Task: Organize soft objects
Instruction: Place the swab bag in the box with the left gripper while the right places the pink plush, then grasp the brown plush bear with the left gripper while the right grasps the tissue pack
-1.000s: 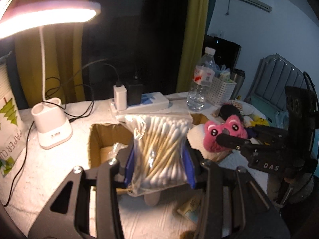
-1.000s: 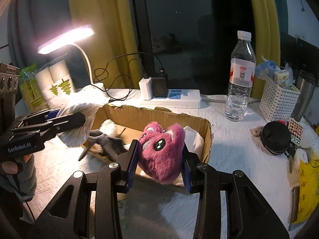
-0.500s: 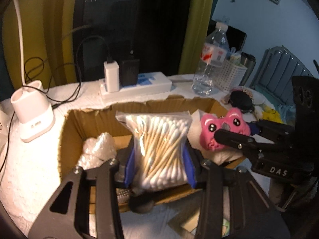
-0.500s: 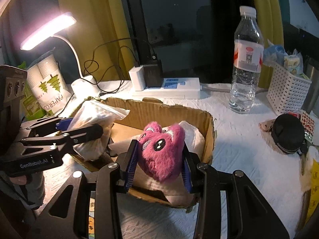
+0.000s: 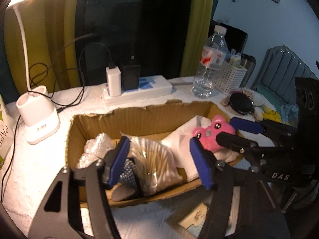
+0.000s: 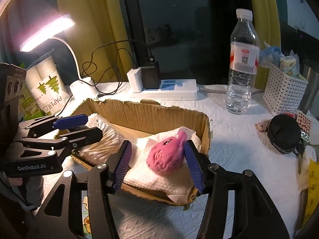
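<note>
Left gripper point(image 5: 159, 159): spread wide, gripping nothing; it hangs over the near-left part of the cardboard box point(image 5: 139, 117).
Bag of cotton swabs point(image 5: 153, 163): lies in the box directly between and below the open left fingers, free of both pads; the sticks run roughly along the fingers' forward direction, fanning out at the far end.
Right gripper point(image 6: 157, 161): spread too; the pink plush toy point(image 6: 166, 155) sits between its fingers on the white paper towel point(image 6: 159, 177) at the right end of the box. The right pad looks to be touching or just beside the toy's fur, the left pad stands apart from it.
Toy's lie: tipped on its side, face turned up and to the left, long axis slanting from near-left to far-right.
Which tool is nearer: each sits over its own item; the two are near each other, side by side across the box.
Judgement: both soft things appear dropped in the box, so the coming move is probably straight back and up.
Risk: the right pad could drag the fur.
</note>
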A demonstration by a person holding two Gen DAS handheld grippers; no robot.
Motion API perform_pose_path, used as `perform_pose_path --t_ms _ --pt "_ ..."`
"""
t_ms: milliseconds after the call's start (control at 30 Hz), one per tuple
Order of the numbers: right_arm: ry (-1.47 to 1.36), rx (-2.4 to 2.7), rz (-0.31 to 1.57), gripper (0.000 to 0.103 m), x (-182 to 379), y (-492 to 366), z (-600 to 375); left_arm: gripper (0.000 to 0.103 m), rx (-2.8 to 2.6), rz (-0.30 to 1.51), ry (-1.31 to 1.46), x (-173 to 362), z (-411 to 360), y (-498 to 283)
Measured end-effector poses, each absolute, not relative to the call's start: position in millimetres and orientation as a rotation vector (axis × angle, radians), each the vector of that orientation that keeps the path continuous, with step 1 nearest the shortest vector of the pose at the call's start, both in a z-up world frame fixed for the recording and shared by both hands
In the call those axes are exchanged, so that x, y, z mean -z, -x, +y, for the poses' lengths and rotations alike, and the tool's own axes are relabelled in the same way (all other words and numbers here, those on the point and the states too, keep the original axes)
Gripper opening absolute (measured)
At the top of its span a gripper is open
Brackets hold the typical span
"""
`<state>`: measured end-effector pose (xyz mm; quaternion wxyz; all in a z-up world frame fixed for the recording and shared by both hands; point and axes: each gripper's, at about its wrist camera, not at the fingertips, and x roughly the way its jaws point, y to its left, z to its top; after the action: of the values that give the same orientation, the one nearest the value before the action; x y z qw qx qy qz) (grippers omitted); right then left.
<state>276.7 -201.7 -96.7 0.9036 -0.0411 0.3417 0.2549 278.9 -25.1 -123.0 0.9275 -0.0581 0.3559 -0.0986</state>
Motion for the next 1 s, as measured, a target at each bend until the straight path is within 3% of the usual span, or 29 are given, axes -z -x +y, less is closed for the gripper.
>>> perform_pose_path --t_ms 1000 --pt "0.135 -0.499 0.64 0.058 63 -186 -195 0.071 0.212 0.631 0.144 83 -7 -183"
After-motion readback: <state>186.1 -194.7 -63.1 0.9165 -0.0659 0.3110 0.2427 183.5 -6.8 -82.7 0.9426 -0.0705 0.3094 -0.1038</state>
